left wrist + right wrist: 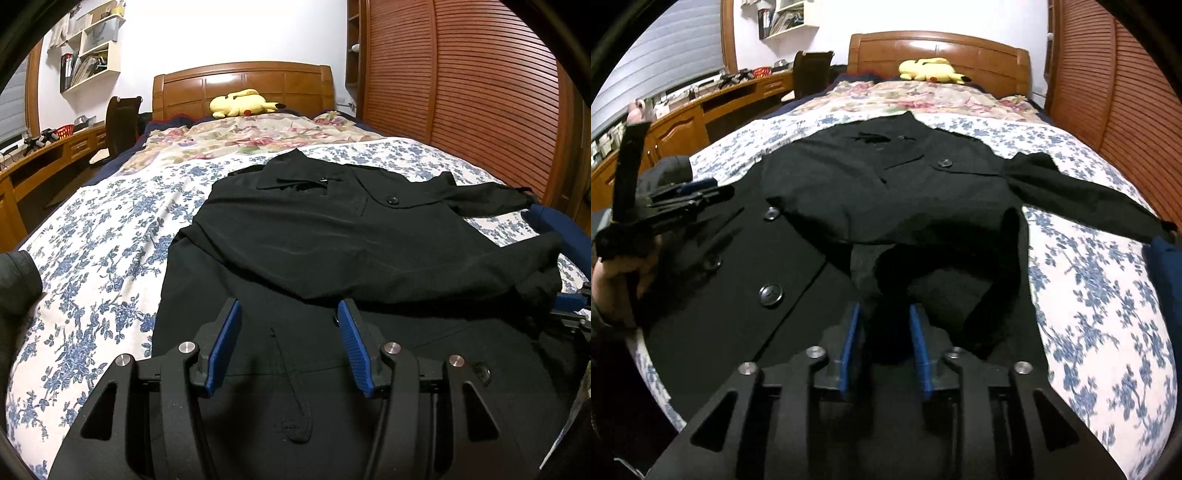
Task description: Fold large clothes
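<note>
A large black coat lies face up on the bed, collar toward the headboard; it also shows in the right wrist view. One sleeve is folded across the chest, the other sleeve stretches out to the right. My left gripper is open and empty, hovering over the coat's lower front. My right gripper has its blue pads set around the dark cuff of the folded sleeve; a gap shows at each pad. The left gripper also appears at the left of the right wrist view.
The bed has a blue floral sheet and a flowered quilt farther up. A yellow plush toy lies by the wooden headboard. A desk and chair stand left; a slatted wardrobe stands right.
</note>
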